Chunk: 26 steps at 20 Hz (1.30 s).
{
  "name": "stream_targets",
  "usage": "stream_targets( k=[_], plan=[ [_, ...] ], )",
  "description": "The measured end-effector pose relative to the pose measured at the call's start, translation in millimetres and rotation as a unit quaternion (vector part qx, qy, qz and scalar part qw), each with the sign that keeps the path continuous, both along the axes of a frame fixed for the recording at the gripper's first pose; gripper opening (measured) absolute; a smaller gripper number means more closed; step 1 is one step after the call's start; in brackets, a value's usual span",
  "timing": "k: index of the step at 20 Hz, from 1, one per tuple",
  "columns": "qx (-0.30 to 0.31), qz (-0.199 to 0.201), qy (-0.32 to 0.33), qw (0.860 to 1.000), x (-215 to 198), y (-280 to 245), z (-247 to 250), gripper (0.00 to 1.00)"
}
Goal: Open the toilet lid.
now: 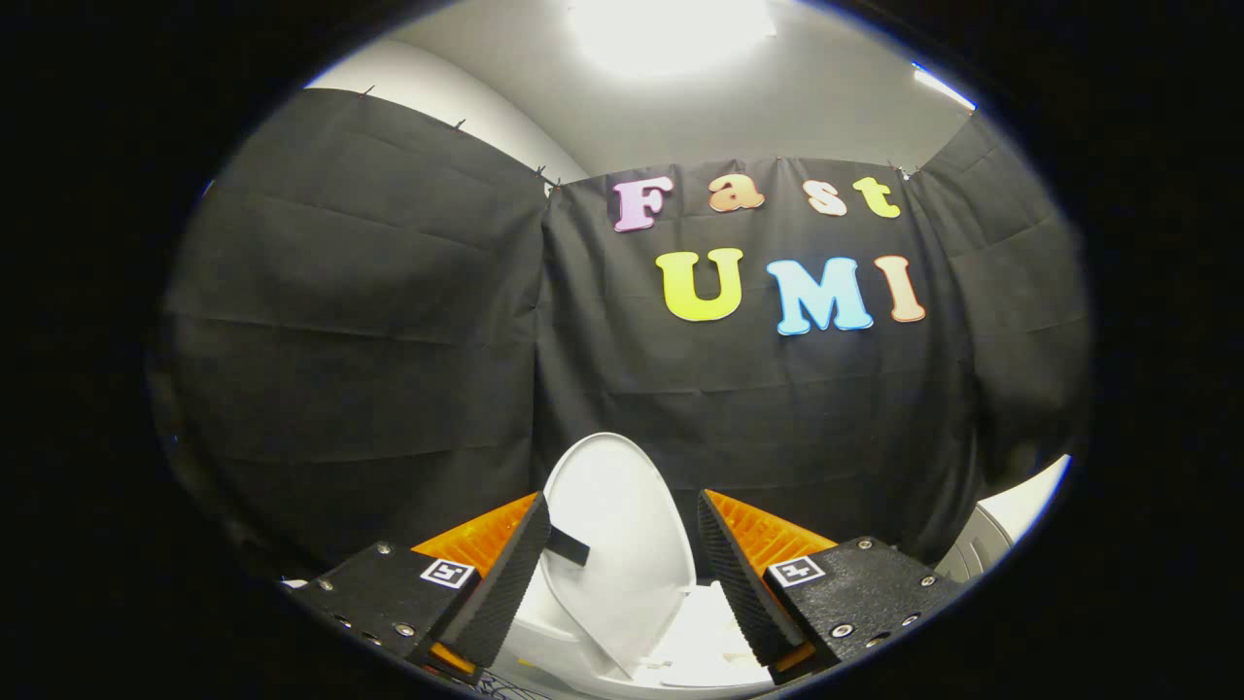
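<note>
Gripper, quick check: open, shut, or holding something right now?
Gripper: open, holding nothing. The raised toilet lid stands upright between and just beyond its fingers, with a gap on each side.

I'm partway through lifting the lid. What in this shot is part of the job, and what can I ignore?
Part of the job:
- toilet lid, raised upright, seen between the fingers
- dark tab on the lid's side
- toilet body below
- tool, fingers apart, not pressing on the lid

Ignore:
- black cloth wall
- ceiling light
- pale object beyond the fingers
</note>
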State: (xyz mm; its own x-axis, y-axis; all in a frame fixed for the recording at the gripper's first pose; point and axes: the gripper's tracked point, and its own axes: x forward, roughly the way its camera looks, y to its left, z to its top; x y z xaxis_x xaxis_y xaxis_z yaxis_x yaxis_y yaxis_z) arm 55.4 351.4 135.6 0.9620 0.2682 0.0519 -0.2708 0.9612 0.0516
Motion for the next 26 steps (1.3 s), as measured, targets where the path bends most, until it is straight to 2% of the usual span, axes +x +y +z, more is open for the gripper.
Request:
stream_targets(
  k=[6,12,22,26],
  plan=[
    [0.02,-0.032,-0.005,0.999,-6.7,-67.9,17.0,0.94],
    [-0.001,-0.051,-0.03,0.998,-10.9,-127.8,26.7,0.94],
    [-0.011,-0.055,-0.028,0.998,-19.3,-187.7,4.6,0.94],
    [-0.018,-0.067,-0.012,0.998,-26.9,-209.8,-14.0,0.94]
  ],
)
